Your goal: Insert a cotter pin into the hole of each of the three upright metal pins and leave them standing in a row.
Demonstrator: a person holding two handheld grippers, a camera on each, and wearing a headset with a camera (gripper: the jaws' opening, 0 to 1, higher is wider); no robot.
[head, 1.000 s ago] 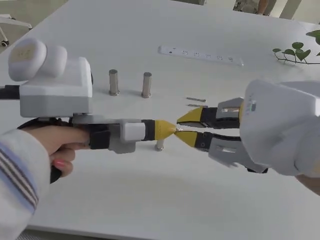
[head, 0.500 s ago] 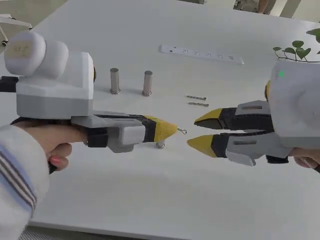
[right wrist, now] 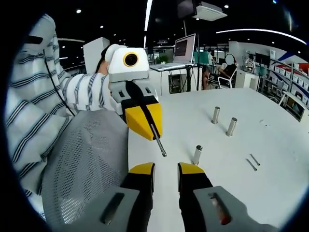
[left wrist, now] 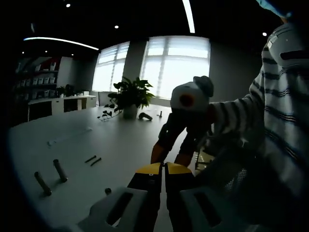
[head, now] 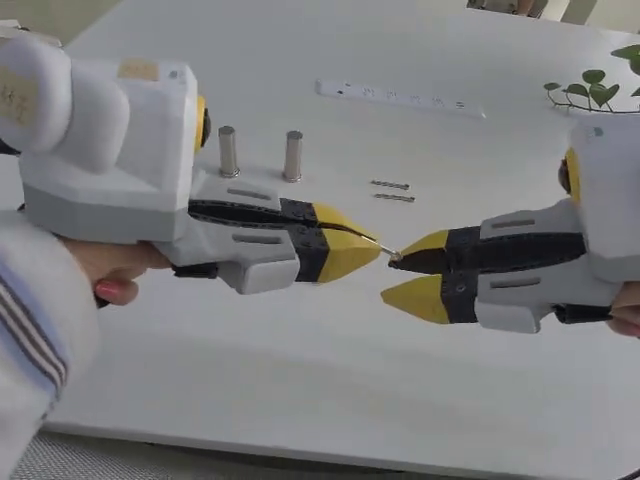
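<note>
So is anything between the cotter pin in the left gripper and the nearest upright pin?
Nothing visible lies between them. In the right gripper view the cotter pin sticks out of the shut left gripper, with bare table between it and the nearest metal pin. The open right gripper faces its tip.

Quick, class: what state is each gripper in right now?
Left gripper: shut on a cotter pin.
Right gripper: open, holding nothing.
</note>
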